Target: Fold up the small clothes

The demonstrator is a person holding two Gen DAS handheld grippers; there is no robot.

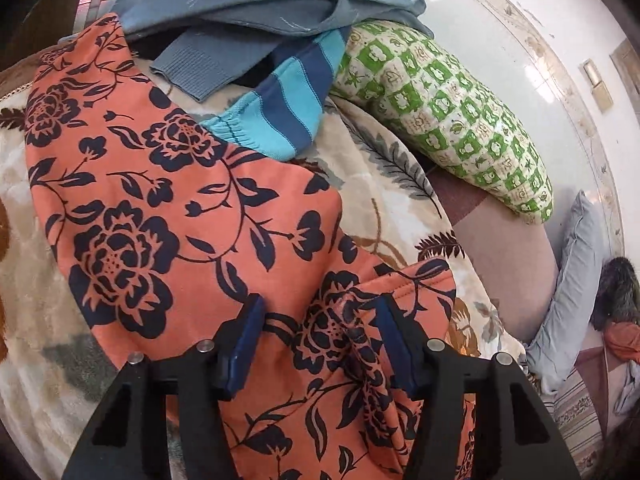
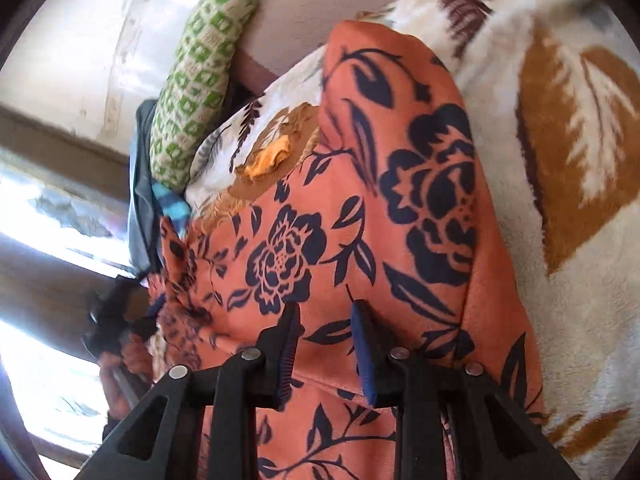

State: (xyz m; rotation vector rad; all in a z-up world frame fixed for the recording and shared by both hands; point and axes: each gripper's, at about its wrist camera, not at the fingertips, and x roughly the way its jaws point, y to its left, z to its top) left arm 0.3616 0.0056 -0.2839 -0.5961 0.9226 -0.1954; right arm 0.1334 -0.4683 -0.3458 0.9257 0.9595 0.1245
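An orange garment with a dark navy flower print (image 1: 168, 216) lies spread on a cream leaf-patterned blanket (image 1: 384, 184). My left gripper (image 1: 318, 320) hovers low over its near right part. A raised fold of the cloth (image 1: 360, 344) stands between the blue pads, close to the right one, and the left pad is clear of it. In the right wrist view the same garment (image 2: 400, 184) bulges upward, and my right gripper (image 2: 326, 342) is shut on its hemmed edge. The left gripper (image 2: 156, 308) shows blurred at that view's left, beside bunched cloth.
A blue-grey sweater (image 1: 248, 4) and a striped turquoise and navy piece (image 1: 280, 104) lie at the far side of the blanket. A green checked pillow (image 1: 452, 120) rests against the white wall. A pale blue pillow (image 1: 572, 292) sits further right on the mauve sheet (image 1: 504, 264).
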